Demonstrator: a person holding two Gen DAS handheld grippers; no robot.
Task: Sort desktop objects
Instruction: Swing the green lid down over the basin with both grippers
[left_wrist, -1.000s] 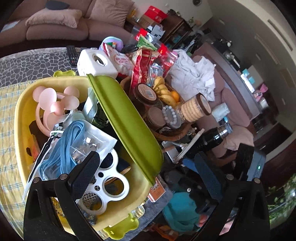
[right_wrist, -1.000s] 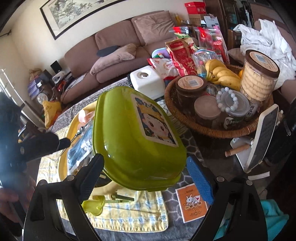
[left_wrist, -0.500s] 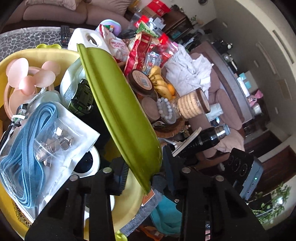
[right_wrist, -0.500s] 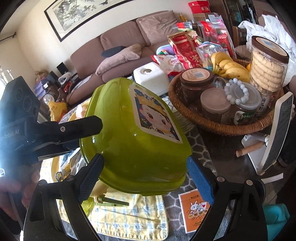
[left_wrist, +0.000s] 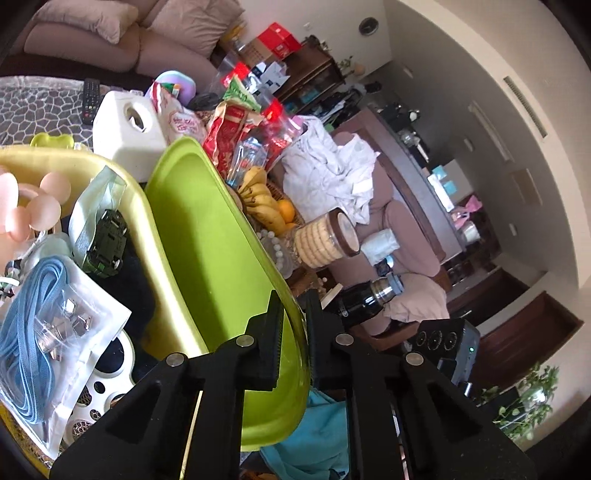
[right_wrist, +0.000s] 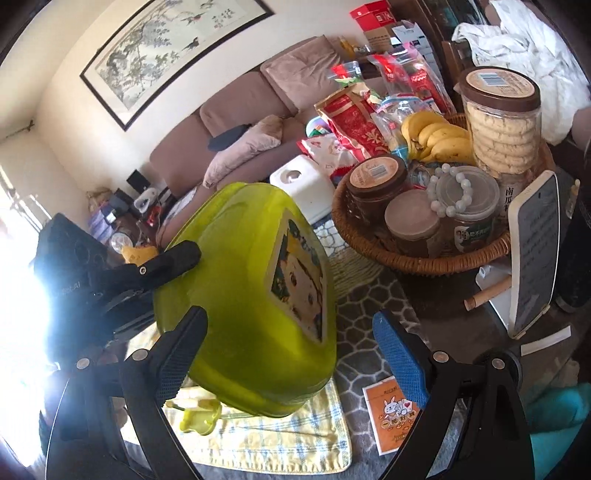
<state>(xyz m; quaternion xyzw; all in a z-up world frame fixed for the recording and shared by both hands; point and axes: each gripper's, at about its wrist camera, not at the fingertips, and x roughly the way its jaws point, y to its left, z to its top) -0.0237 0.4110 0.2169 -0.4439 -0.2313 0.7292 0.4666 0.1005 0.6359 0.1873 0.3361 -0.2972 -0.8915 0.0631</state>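
Note:
The green lid (left_wrist: 207, 240) with a cartoon sticker (right_wrist: 295, 273) stands tilted on edge over the open yellow box (left_wrist: 122, 177). My left gripper (left_wrist: 293, 306) is closing its jaws, with the lid's rim between the pads and both pads against it. One of its black fingers (right_wrist: 173, 258) shows on the lid's left side in the right wrist view. My right gripper (right_wrist: 290, 317) is wide open in front of the lid, its blue pad standing apart from it. The box holds a bagged blue strap (left_wrist: 26, 332), a pink fan (left_wrist: 33, 210) and other small items.
A wicker basket (right_wrist: 424, 258) with jars and bananas (right_wrist: 436, 136) stands to the right, a white tissue box (right_wrist: 306, 188) behind the lid. A phone on a stand (right_wrist: 532, 251), a black flask (left_wrist: 362, 299), an orange card (right_wrist: 391, 410) and a checked cloth (right_wrist: 277, 443) lie nearby.
My left jaws went from wide open to nearly shut on the lid's rim. The lid has tipped up steeper and shifted left between my right gripper's fingers.

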